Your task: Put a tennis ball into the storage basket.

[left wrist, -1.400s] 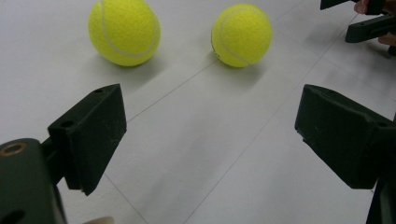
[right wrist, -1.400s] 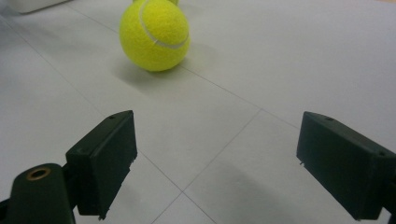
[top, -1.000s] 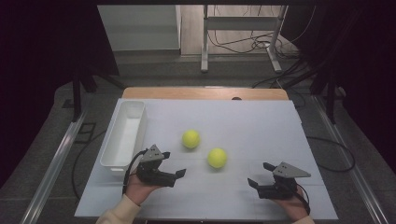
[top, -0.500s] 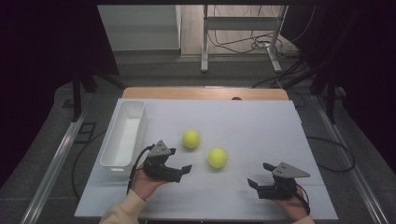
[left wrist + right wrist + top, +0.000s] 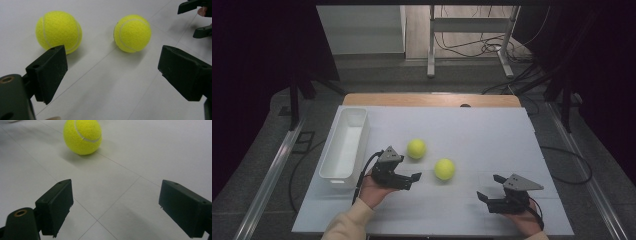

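Your left hand-held gripper (image 5: 409, 179) is spread, empty; two tennis balls (image 5: 59, 31) (image 5: 132, 33) lie just ahead of it on the desk (image 5: 492, 135). Your right hand-held gripper (image 5: 490, 187) is spread too, one ball (image 5: 82, 135) ahead-left.

I can read no lettering, number or brand anywhere, not even on the two tennis balls (image 5: 58, 31) ahead of my left gripper (image 5: 112, 72).
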### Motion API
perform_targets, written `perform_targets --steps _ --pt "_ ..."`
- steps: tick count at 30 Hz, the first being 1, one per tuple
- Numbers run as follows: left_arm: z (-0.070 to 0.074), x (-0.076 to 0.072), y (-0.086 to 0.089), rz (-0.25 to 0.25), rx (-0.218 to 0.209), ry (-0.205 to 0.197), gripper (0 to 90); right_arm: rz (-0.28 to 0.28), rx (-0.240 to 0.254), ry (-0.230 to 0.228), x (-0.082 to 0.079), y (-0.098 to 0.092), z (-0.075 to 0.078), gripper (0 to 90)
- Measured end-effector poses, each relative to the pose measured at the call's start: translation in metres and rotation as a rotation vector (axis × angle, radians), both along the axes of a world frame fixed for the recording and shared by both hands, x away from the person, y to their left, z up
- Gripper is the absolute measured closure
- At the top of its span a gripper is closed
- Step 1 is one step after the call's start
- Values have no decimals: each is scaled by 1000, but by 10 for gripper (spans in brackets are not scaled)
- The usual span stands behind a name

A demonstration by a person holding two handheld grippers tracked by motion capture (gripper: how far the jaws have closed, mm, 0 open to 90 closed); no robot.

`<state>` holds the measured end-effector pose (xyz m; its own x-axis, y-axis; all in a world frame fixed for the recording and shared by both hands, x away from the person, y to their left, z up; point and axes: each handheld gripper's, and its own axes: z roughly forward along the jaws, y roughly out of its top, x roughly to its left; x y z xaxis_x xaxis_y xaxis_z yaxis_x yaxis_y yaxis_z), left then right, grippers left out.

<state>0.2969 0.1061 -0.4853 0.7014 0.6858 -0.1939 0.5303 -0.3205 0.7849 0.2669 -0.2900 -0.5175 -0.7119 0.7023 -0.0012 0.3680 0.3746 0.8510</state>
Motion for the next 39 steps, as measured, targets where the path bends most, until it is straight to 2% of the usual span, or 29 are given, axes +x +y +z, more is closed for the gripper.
perform_targets --steps 22,39 --pt "-9 31 -5 75 29 26 96 9 -5 3 0 1 -1 129" --pt "-15 48 -9 99 50 39 94 9 -5 3 0 1 -2 129"
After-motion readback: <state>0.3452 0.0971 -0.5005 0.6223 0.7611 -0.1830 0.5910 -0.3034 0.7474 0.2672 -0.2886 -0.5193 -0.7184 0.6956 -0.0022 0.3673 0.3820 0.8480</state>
